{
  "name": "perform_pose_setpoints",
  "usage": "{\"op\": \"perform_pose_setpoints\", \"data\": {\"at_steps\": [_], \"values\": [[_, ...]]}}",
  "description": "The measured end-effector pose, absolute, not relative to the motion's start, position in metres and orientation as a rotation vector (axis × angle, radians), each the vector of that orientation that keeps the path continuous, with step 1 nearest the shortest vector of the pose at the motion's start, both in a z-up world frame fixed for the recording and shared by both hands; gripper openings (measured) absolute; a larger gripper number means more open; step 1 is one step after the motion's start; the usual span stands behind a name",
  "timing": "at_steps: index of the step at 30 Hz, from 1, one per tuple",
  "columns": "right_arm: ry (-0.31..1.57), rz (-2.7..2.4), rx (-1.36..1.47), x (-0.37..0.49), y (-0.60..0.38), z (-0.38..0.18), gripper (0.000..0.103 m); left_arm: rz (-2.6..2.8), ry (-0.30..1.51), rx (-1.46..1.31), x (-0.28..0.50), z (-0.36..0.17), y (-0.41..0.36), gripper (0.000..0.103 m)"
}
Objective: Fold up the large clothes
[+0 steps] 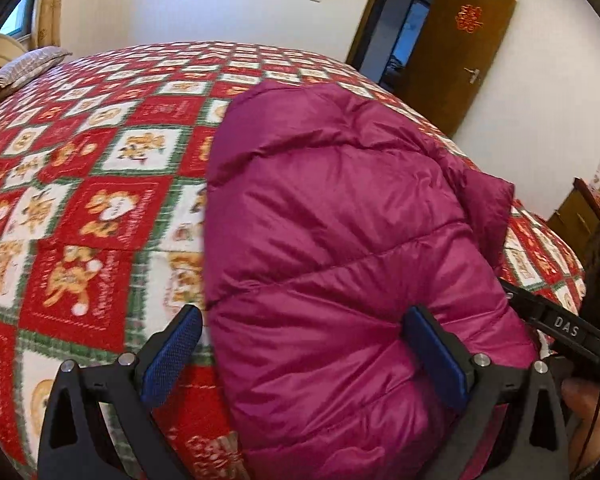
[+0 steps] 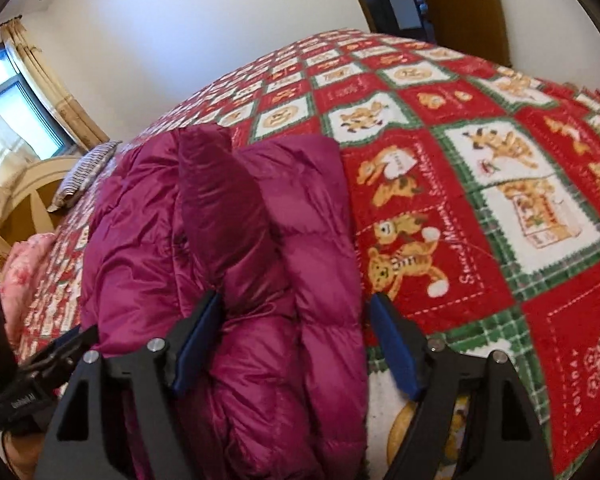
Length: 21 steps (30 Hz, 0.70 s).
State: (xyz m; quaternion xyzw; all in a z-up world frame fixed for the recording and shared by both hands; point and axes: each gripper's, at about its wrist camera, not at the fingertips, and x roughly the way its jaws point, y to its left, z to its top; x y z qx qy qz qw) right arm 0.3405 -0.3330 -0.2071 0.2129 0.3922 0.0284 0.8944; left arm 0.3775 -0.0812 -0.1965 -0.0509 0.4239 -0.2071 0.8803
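Magenta puffer jacket (image 1: 340, 248) lies bundled in a folded heap on a bed, its quilted panels doubled over one another, with one padded section (image 2: 216, 192) rising along the top in the right wrist view. Beneath it spreads a red, white and green patchwork bedspread (image 1: 100, 208) printed with teddy bears.

At the near end of the jacket, the left gripper (image 1: 304, 344) stands with its jaws spread wide. One blue pad (image 1: 440, 356) rests against the fabric, the other (image 1: 172, 356) hangs over the bedspread, clear of the garment, so nothing is pinched.

From the other side, the right gripper (image 2: 296, 344) straddles the bundle's edge, jaws apart. Its left pad (image 2: 198, 344) touches the puffy fabric while the right pad (image 2: 394, 352) sits just off the jacket's edge, over the bedspread; the garment lies between them without being clamped.

A striped pillow (image 1: 20, 72) lies at the far head of the bed, near a curtained window (image 2: 16, 120). A brown wooden door (image 1: 460, 60) stands open in the white wall beyond.
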Motion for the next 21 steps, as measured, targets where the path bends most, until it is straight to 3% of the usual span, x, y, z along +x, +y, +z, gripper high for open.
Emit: {"op": "perform_pose_setpoints", "data": {"at_steps": [1,2,3,5,8,21], "values": [[0.815,0.091,0.433,0.341,-0.33,-0.206,0.058,-0.456,0.883,-0.107,0.377,-0.196,-0.086,0.082],[0.818,0.139,0.439,0.341,-0.326,-0.206,0.043,-0.459,0.875,-0.084,0.374,-0.193,-0.092,0.077],[0.816,0.153,0.443,0.341,-0.323,-0.206,0.035,-0.457,0.867,-0.056,0.371,-0.191,-0.096,0.073],[0.808,0.171,0.436,0.339,-0.318,-0.204,0.025,-0.455,0.839,-0.002,0.361,-0.182,-0.103,0.045],[0.769,0.204,0.438,0.33,-0.312,-0.193,0.019,-0.429,0.797,0.055,0.348,-0.166,-0.103,0.025],[0.651,0.402,0.405,0.316,-0.236,-0.137,0.018,-0.299,0.639,0.085,0.297,-0.085,-0.031,0.021]]}}
